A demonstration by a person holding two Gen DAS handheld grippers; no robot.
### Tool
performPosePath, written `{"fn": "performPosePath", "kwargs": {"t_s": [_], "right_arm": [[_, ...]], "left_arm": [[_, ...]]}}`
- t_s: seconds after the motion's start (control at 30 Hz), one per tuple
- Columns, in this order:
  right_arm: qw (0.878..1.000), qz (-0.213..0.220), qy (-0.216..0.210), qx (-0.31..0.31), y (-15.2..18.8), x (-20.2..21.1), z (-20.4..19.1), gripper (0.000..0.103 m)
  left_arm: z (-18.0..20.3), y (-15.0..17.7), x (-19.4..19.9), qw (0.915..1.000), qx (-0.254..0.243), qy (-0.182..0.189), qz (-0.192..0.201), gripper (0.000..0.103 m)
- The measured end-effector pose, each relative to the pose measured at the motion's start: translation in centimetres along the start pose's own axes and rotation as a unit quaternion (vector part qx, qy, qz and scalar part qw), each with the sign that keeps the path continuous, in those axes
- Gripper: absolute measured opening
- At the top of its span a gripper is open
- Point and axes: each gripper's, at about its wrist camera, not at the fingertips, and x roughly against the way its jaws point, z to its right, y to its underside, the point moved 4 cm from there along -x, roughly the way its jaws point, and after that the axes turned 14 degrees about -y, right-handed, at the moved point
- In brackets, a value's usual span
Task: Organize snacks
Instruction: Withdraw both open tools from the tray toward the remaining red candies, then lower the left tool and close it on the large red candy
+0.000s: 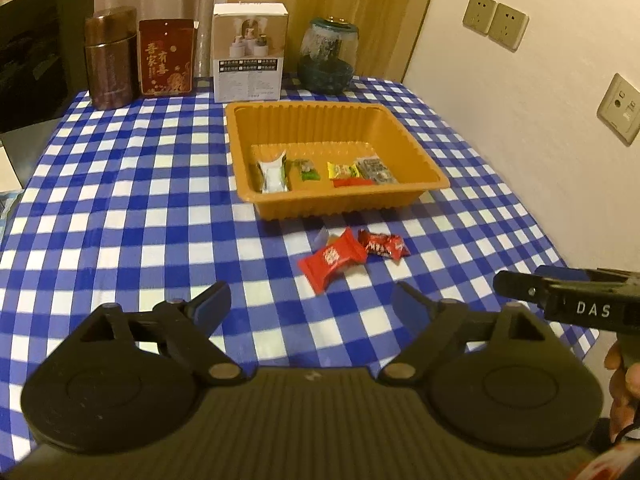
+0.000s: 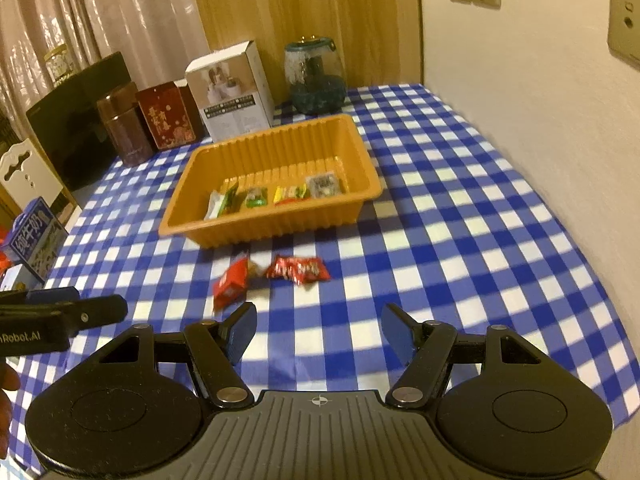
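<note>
Orange tray [image 1: 434, 182] as landmark, on the checked worktop [image 1: 120, 208]. In front of the tray lie two loose snacks: red packet [image 1: 332, 259], then darker red wrapper [image 1: 383, 244]. Left gripper [image 1: 310, 305] jaws wide, empty; right gripper [image 2: 316, 330] jaws apart, empty. Best approach, likely: straddle one packet only, pinch its flat body, lift clear over the tray's near wall. Something pale behind the red packet is half hidden; the sorted wrappers' labels are unreadable.

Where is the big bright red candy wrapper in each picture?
Left wrist view: the bright red candy wrapper lies on the checked cloth, just below middle, in front of the orange plastic tray.
Right wrist view: the same wrapper lies left of middle, in front of the tray.
Shared landmark: the dark red crinkly wrapper right beside it.
</note>
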Motion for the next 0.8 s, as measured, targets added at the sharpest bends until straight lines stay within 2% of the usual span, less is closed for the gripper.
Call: {"fn": "performPosePath", "kwargs": {"t_s": [0.47,0.8], "right_arm": [[1.000,-0.016,0.003,-0.010,2.0,-0.3,0.4,0.069],[1.000,-0.021,0.010,-0.007,1.7,-1.4,1.5,0.069]], "left_arm": [[0.3,1.5,-0.3,0.9999,-0.012,0.004,-0.010,0.087],[0.7,1.4,-2.1,0.9983,-0.052,0.026,-0.007,0.087]]}}
